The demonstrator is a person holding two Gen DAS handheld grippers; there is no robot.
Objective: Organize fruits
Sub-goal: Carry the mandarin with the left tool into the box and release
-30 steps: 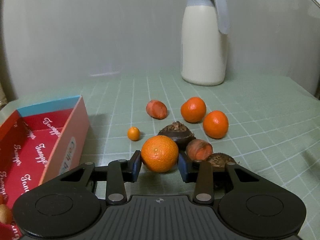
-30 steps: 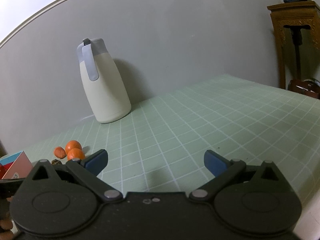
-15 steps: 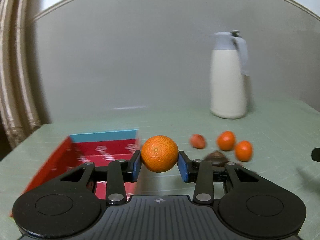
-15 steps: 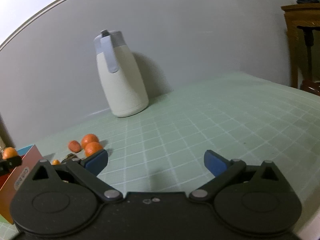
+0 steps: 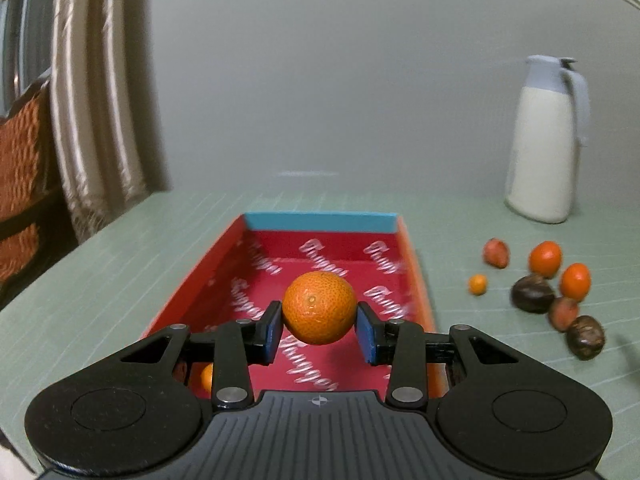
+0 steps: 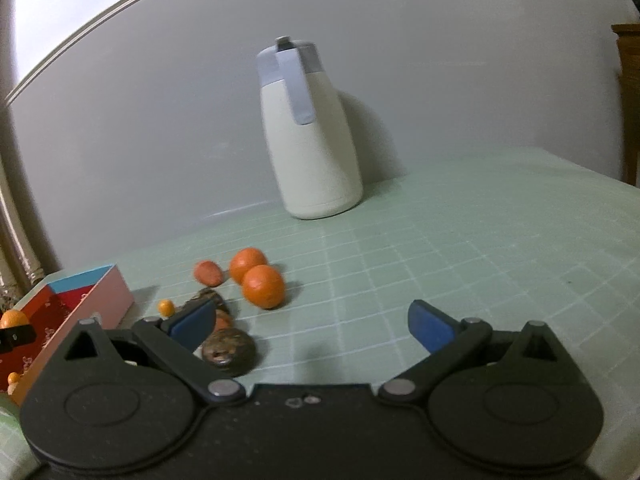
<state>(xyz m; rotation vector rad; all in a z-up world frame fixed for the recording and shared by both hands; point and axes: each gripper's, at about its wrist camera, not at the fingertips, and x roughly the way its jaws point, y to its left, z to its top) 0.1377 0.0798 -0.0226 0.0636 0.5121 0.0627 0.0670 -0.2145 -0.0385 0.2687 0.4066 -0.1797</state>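
Now L gripper point(image 5: 319, 326) clamps orange point(image 5: 319, 307) above red box point(image 5: 416, 276); R gripper point(image 6: 312, 322) wide open, empty. Next: lower, release inside.

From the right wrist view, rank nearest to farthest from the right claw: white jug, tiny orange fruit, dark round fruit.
1. Dark round fruit, right beside the right claw's left finger.
2. Tiny orange fruit, farther left, near the box.
3. White jug, at the back wall.

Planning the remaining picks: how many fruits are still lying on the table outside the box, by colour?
Large orange: 2
Small orange: 1
Reddish: 2
Dark brown: 2
Total: 7
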